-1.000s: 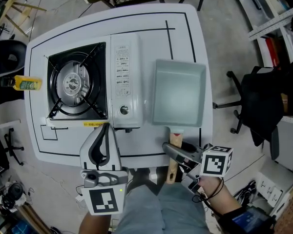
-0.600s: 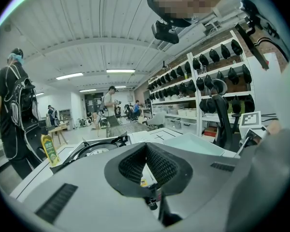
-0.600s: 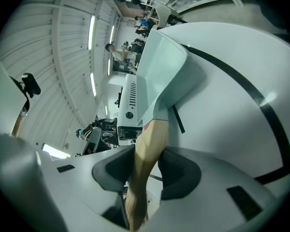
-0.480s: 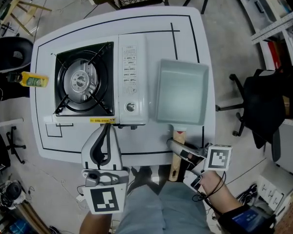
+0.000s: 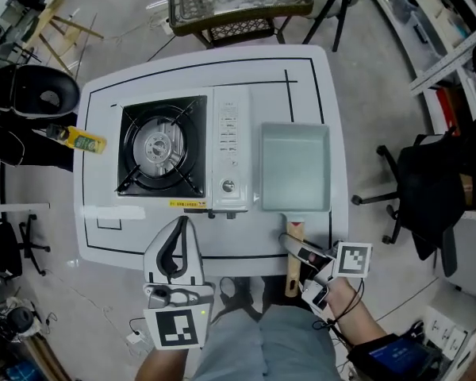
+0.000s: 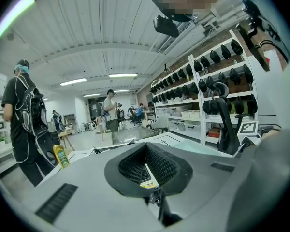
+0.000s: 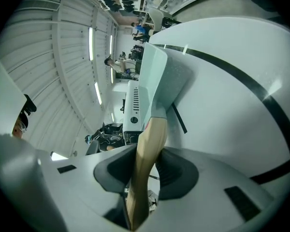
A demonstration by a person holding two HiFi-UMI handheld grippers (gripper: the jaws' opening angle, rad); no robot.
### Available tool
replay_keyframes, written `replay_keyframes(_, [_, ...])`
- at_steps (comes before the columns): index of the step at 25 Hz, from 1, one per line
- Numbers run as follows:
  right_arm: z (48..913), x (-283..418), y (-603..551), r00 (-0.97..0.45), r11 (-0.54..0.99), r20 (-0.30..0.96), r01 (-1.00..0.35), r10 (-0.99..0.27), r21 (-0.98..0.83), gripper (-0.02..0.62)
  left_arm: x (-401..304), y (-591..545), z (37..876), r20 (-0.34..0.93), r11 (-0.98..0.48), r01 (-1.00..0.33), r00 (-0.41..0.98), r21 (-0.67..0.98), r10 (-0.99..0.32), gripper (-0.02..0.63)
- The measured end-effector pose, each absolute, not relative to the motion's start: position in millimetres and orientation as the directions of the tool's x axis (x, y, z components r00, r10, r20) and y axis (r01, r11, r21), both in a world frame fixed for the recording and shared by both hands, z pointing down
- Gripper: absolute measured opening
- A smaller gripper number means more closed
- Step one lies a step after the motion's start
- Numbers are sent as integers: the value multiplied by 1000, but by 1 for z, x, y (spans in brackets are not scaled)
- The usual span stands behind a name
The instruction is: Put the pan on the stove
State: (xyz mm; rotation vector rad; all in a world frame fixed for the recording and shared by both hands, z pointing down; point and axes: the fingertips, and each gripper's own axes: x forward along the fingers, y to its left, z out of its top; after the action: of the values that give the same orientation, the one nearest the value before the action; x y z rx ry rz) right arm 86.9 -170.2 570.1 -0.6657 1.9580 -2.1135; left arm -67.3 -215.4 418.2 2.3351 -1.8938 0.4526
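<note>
Pan [image 5: 295, 165] laid flat on table [image 5: 317, 70], just right of stove [image 5: 160, 145], off burner. Wooden handle [image 7: 147, 144] pointed past near table edge, taken between right gripper [image 5: 293, 246] jaws, which are closing on it. Left gripper [image 5: 181, 222] jaws pressed together, nothing held.

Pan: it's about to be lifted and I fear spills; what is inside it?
Nothing shows inside the pan: its grey floor is bare in the head view. The table surface under it is covered, unseen.
</note>
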Motion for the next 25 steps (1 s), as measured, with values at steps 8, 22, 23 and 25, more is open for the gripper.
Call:
replay_keyframes(8, [539, 83, -175, -886, -40, 163, -161, -435, -986, 134, -76, -205, 389, 248, -183, -978, 153, -102, -957, 17])
replay_keyframes(22, [459, 92, -181, -890, 80, 142, -195, -434, -978, 135, -83, -187, 333, 124, -109, -989, 96, -103, -988, 17])
replay_keyframes(23, [454, 90, -182, -893, 95, 137, -195, -428, -976, 135, -84, -187, 330, 115, -100, -990, 88, -102, -989, 17])
replay_keyframes(25, [448, 87, -183, -901, 120, 132, -198, -414, -973, 135, -88, -185, 324, 98, -83, -991, 73, -103, -992, 17])
